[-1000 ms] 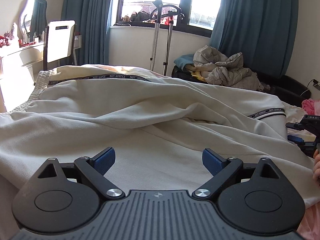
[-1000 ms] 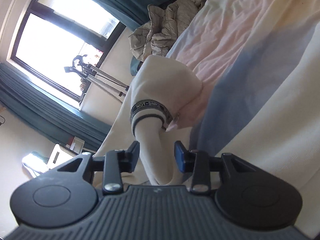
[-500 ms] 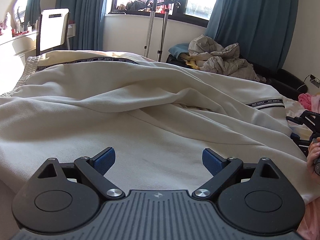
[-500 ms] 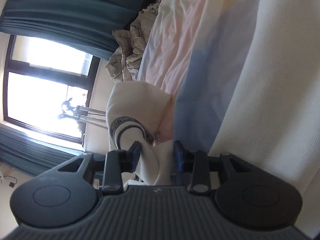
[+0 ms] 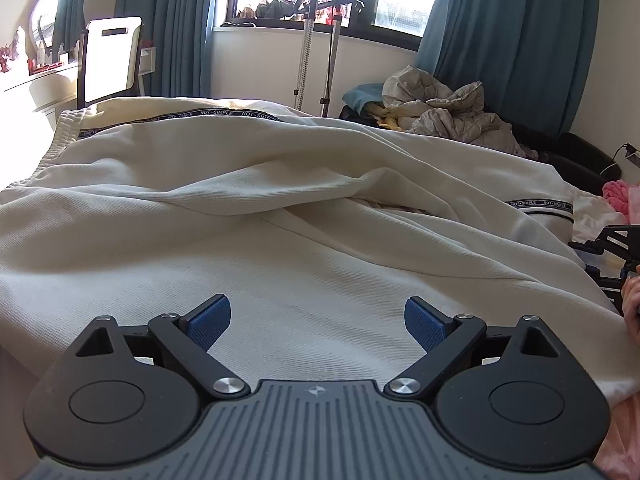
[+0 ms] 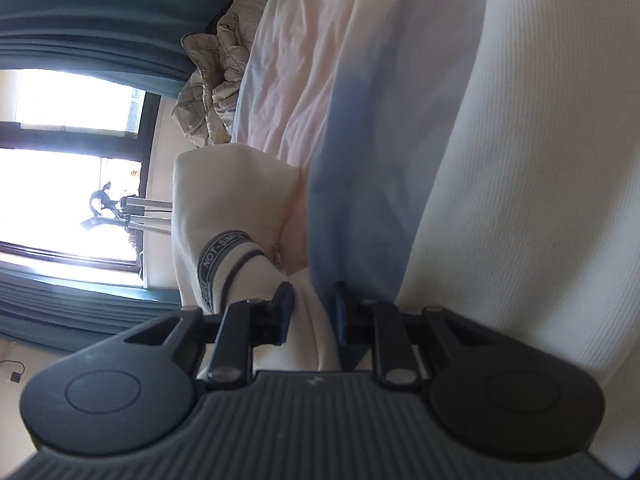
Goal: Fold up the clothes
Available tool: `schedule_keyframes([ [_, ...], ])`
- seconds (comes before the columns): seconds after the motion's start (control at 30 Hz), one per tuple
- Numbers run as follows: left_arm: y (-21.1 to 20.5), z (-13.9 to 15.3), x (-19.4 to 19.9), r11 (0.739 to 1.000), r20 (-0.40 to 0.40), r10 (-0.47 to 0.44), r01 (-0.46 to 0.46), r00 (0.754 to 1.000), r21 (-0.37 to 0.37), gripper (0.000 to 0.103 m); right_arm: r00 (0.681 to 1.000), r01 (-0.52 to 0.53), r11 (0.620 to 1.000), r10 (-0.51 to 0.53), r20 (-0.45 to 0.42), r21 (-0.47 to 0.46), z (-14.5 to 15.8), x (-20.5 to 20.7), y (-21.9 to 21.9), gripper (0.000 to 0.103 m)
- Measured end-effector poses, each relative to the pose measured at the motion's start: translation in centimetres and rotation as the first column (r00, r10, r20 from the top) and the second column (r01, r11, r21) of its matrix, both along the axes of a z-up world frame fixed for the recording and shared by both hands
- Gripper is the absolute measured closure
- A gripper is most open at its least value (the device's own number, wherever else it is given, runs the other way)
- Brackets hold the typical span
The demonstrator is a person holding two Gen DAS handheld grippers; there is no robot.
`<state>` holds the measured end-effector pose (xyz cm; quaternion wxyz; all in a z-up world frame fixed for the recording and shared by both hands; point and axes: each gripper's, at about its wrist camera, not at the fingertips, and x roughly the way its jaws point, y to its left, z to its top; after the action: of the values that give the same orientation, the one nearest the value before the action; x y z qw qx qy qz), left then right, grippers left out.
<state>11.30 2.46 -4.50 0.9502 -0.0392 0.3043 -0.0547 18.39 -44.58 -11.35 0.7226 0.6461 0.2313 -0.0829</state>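
Observation:
A cream sweatshirt (image 5: pixel 280 240) with a black "NOT-SIMPLE" band lies spread and wrinkled across the bed. My left gripper (image 5: pixel 318 322) is open and empty, low over the near part of the sweatshirt. My right gripper (image 6: pixel 310 308) is shut on the sweatshirt's sleeve cuff (image 6: pixel 224 264), which has the same printed band; the view is rolled sideways. In the left wrist view the cuff (image 5: pixel 540 210) lies at the right, and the right gripper (image 5: pixel 616 256) shows at the right edge.
The bed sheet (image 6: pixel 340 100) is pastel pink and blue. A grey quilt heap (image 5: pixel 448 116) lies past the bed's far side. A garment steamer stand (image 5: pixel 320 40) is by the window. A white chair (image 5: pixel 112 60) and a dresser stand at far left. Pink fabric (image 5: pixel 618 194) lies at right.
The right gripper has rolled further sideways and closed tighter on the cuff, drawing it nearer. The left gripper has shifted a little over the sweatshirt and stays open.

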Motion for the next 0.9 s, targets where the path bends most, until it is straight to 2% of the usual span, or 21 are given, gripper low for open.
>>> schedule_keyframes([
  [0.1, -0.2, 0.0, 0.0, 1.000, 0.001, -0.005, 0.005, 1.000, -0.002, 0.008, 0.998, 0.042, 0.995, -0.046, 0.045, 0.088, -0.3, -0.7, -0.6, 0.079],
  [0.17, -0.3, -0.1, 0.1, 1.000, -0.001, -0.012, 0.012, 1.000, -0.005, 0.008, 0.995, 0.090, 0.992, -0.094, 0.036, 0.091, 0.0, -1.5, -1.0, 0.080],
  [0.23, -0.5, -0.2, 0.1, 1.000, -0.004, -0.019, 0.019, 1.000, -0.004, 0.008, 0.996, 0.083, 0.993, -0.087, 0.035, 0.086, 0.2, -1.5, -1.1, 0.080],
  [0.37, -0.9, -0.3, 0.0, 1.000, -0.004, -0.031, 0.031, 1.000, 0.006, 0.008, 0.999, -0.026, 0.999, 0.025, 0.043, 0.041, 0.5, 0.4, 0.0, 0.080],
  [0.5, -0.9, -0.3, 0.0, 1.000, -0.002, -0.029, 0.029, 1.000, 0.007, 0.008, 0.996, -0.088, 0.995, 0.087, -0.029, -0.043, 0.9, 1.7, 1.0, 0.080],
  [0.67, -0.9, -0.4, 0.0, 1.000, 0.001, -0.023, 0.023, 1.000, 0.007, 0.008, 0.987, -0.157, 0.987, 0.157, 0.014, -0.030, 0.7, 3.0, 1.5, 0.077],
  [0.73, -0.8, -0.5, 0.1, 1.000, 0.001, -0.020, 0.020, 1.000, 0.006, 0.008, 0.985, -0.168, 0.983, 0.170, 0.023, -0.077, 1.6, 2.9, 2.1, 0.091],
  [0.83, -0.6, -0.7, 0.2, 1.000, -0.005, -0.013, 0.013, 1.000, -0.006, 0.008, 0.990, -0.132, 0.968, 0.141, 0.025, -0.213, 3.9, 2.5, 2.4, 0.095],
  [0.9, -0.4, -0.7, 0.3, 1.000, -0.009, -0.008, 0.008, 1.000, -0.015, 0.008, 0.996, -0.036, 0.964, 0.056, 0.068, -0.264, 5.5, 1.5, 1.1, 0.096],
])
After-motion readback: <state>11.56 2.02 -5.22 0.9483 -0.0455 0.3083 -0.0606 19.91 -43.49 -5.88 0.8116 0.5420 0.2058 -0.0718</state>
